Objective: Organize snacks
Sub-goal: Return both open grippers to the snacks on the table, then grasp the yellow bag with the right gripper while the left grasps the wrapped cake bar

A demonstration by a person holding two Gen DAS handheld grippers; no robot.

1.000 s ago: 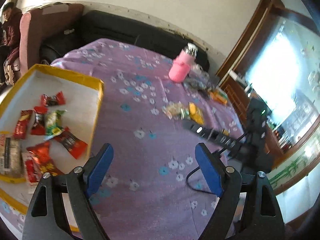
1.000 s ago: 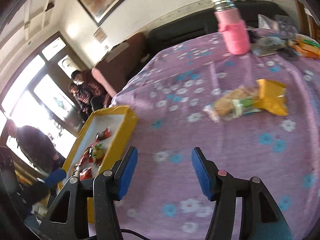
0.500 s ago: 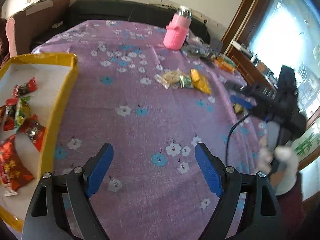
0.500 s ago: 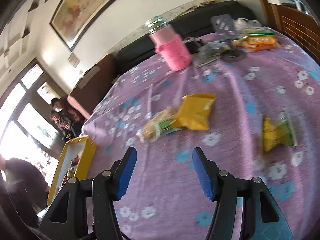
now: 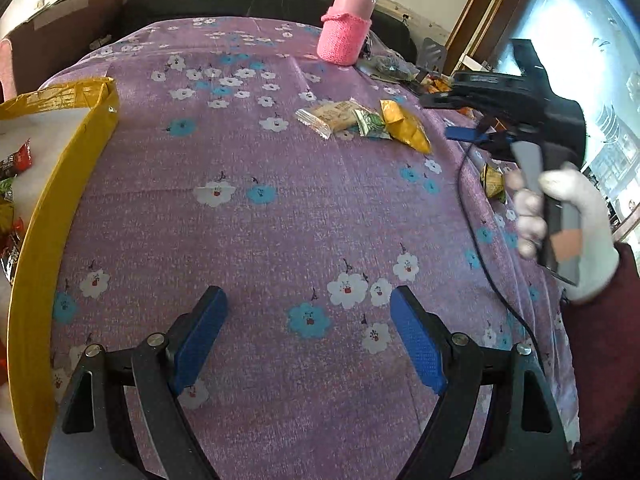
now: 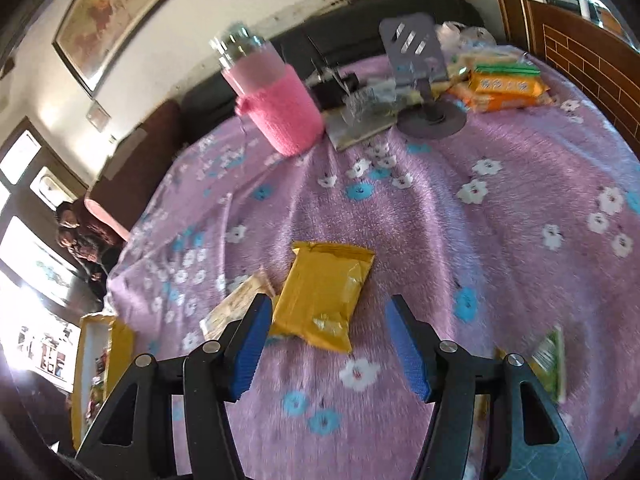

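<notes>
Hovering over the purple flowered cloth [image 6: 500,208], the right gripper [image 6: 326,344] is spreading its jaws with nothing pinched, the yellow snack packet [image 6: 326,292] lying flat just ahead between the blue pads. The left gripper [image 5: 308,336] is hanging with jaws wide and empty above bare cloth (the yellow-rimmed tray [image 5: 52,208] of red snacks is sitting to its left). A pink bottle [image 6: 276,108] is standing upright well beyond.

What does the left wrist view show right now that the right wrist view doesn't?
Only the left wrist view: the gloved hand holding the right gripper, and the red snack packets in the yellow tray. Only the right wrist view: orange packs and a grey stand at the back. Both: the pink flask, yellow packet, floral purple cloth.
</notes>
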